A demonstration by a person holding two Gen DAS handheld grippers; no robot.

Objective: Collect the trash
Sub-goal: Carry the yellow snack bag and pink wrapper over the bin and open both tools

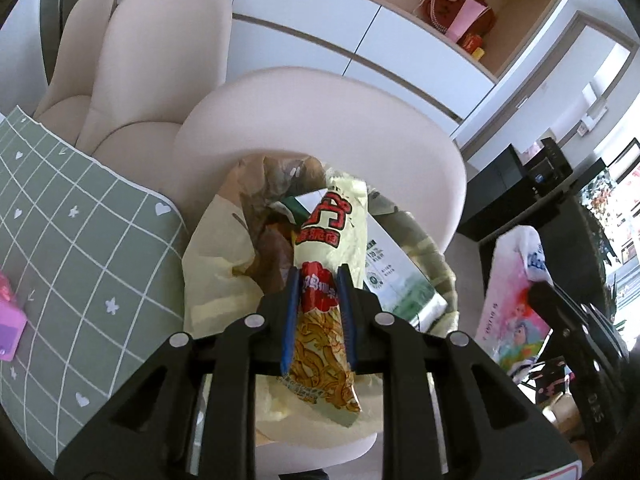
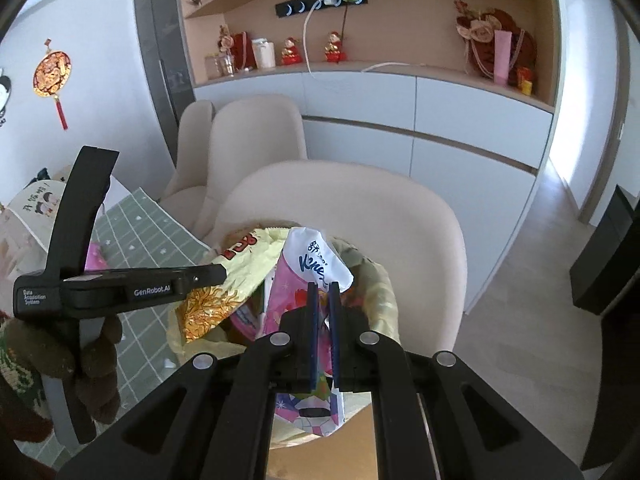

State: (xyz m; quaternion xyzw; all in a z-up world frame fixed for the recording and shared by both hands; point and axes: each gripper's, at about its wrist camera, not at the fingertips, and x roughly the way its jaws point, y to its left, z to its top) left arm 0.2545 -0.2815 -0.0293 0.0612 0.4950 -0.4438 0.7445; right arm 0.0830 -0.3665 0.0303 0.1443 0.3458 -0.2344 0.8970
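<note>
Yellow film crinkles between the jaws of the left gripper (image 1: 319,296), which are pinched on a snack bag (image 1: 328,264) at its red band, the printed end hanging back toward the camera. The right gripper (image 2: 324,312) has its jaws nearly closed on a pink wrapper (image 2: 298,304), whose white top stands up above them. Both pieces hang directly over the trash bag (image 1: 216,248), a pale yellow sack sitting on a cream chair (image 1: 320,120) beside the counter with its green mat (image 1: 80,240); a carton (image 1: 396,276) and brown scraps already lie inside.

The step looks like the drop. To do it well, bring each piece low inside the sack's mouth before letting go, since light film drifts and could catch on the rim or slide onto the seat. Release one side at a time, the snack bag first as it sits more centrally, and open fully so nothing clings to the pads.
</note>
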